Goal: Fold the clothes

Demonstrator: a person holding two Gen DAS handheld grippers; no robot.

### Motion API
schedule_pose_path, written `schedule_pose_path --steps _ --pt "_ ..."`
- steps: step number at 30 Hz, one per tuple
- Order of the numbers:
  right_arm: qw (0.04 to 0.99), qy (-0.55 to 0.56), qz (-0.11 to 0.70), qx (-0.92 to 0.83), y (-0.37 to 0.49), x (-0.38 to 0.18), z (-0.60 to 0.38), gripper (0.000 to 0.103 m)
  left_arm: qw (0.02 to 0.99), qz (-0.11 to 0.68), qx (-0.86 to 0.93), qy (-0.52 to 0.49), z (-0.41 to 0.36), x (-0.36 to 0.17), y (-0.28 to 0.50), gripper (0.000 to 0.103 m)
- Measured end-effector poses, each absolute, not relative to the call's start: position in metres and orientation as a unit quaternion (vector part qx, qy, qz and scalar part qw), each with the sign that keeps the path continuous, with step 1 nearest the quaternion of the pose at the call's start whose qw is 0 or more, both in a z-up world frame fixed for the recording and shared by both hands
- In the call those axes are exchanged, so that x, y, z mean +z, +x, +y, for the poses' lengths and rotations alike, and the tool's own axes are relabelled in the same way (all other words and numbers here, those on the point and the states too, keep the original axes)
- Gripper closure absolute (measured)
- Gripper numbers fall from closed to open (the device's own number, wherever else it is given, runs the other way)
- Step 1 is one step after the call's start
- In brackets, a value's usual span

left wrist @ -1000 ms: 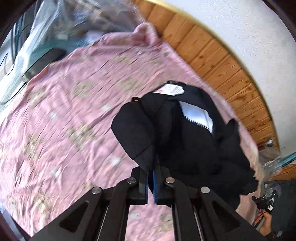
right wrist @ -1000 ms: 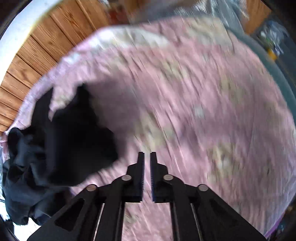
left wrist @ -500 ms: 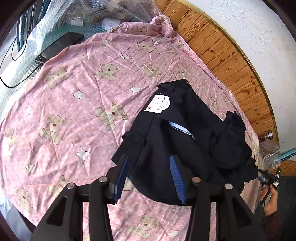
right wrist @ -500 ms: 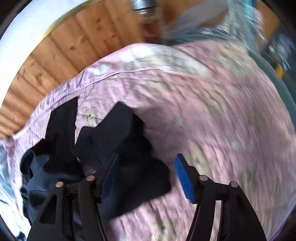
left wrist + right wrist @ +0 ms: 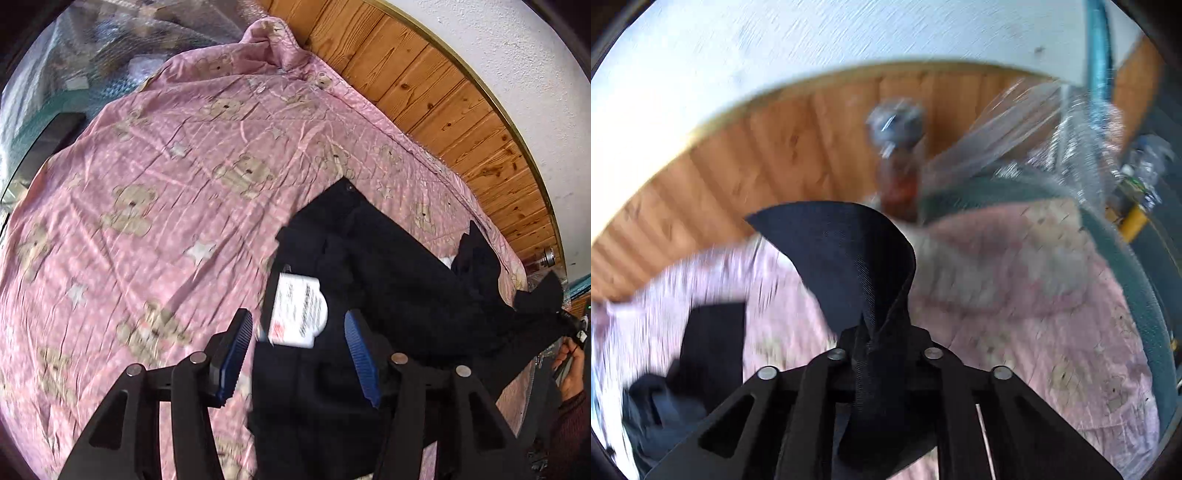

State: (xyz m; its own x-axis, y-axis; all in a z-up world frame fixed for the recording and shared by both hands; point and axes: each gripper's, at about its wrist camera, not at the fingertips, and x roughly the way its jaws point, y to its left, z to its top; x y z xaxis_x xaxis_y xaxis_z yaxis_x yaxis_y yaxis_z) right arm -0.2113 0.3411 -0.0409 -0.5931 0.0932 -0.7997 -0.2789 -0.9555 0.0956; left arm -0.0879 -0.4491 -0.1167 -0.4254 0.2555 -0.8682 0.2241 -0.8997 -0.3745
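Garment (image 5: 388,280): dark, lies crumpled on pink quilt (image 5: 155,177), right half of bed, near wood panel (image 5: 424,85). Long axis runs diagonally, from tag end near L gripper toward far right edge of bed.

L gripper (image 5: 299,350): fingers wide apart, holding nothing. Blue pads (image 5: 236,354) straddle the near hem and white tag (image 5: 299,310); cloth sits between them and directly ahead. Contact w/ cloth: cannot tell.

R gripper (image 5: 879,332): fingers closed on a garment corner; cloth fans up and out above the tips, lifted off quilt. Right view is motion-blurred. In left view, same corner shows at far right (image 5: 539,299), raised, beside a hand (image 5: 570,369).

Judgement: R end is secured, L end is not. L gripper is nearer the free end; next move likely needs L to close on hem at tag, then both ends pull apart along the long axis to spread flat.

Risk: pinching tag only, not cloth.
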Motion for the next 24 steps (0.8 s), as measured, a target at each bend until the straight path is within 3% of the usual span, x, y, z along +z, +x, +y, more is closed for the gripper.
schedule_pose_path --steps 1,3,5,8,13,18,19,20,21,22,23,24 --pt "0.095 -0.462 0.107 0.875 -0.218 -0.049 0.34 0.063 0.023 -0.23 0.811 -0.537 -0.445 -0.119 -0.096 0.048" --pt "0.088 -0.494 0.101 0.859 -0.206 -0.058 0.333 0.062 0.046 -0.247 0.795 -0.551 -0.435 -0.126 -0.109 0.048" --pt "0.067 -0.488 0.106 0.864 -0.168 -0.055 0.319 0.051 0.065 -0.255 0.78 -0.567 -0.423 -0.13 -0.107 0.048" --pt "0.002 -0.497 0.109 0.861 -0.095 -0.074 0.295 0.045 0.077 -0.248 0.78 -0.57 -0.416 -0.127 -0.073 0.048" --pt "-0.108 -0.569 0.006 0.815 0.001 -0.155 0.219 0.043 0.074 -0.264 0.772 -0.574 -0.433 -0.132 0.01 0.043" --pt "-0.121 -0.572 0.017 0.811 -0.008 -0.201 0.177 0.043 0.049 -0.362 0.74 -0.565 -0.435 -0.168 0.024 0.036" --pt "-0.123 -0.573 0.015 0.81 -0.013 -0.207 0.17 0.048 0.05 -0.375 0.735 -0.563 -0.43 -0.175 0.018 0.035" --pt "-0.12 -0.578 0.011 0.807 -0.02 -0.211 0.166 0.07 0.046 -0.378 0.73 -0.567 -0.424 -0.181 0.012 0.034" --pt "-0.114 -0.581 0.004 0.806 -0.025 -0.212 0.163 0.079 0.045 -0.377 0.736 -0.561 -0.419 -0.179 0.008 0.033" --pt "-0.112 -0.577 -0.001 0.809 -0.029 -0.205 0.161 0.099 0.062 -0.38 0.747 -0.542 -0.417 -0.172 0.004 0.038" --pt "-0.113 -0.567 -0.003 0.816 -0.031 -0.191 0.161 0.101 0.079 -0.381 0.757 -0.525 -0.414 -0.165 0.0 0.074" --pt "-0.115 -0.55 -0.01 0.827 -0.03 -0.169 0.162 0.102 0.088 -0.374 0.762 -0.521 -0.412 -0.158 -0.006 0.092"
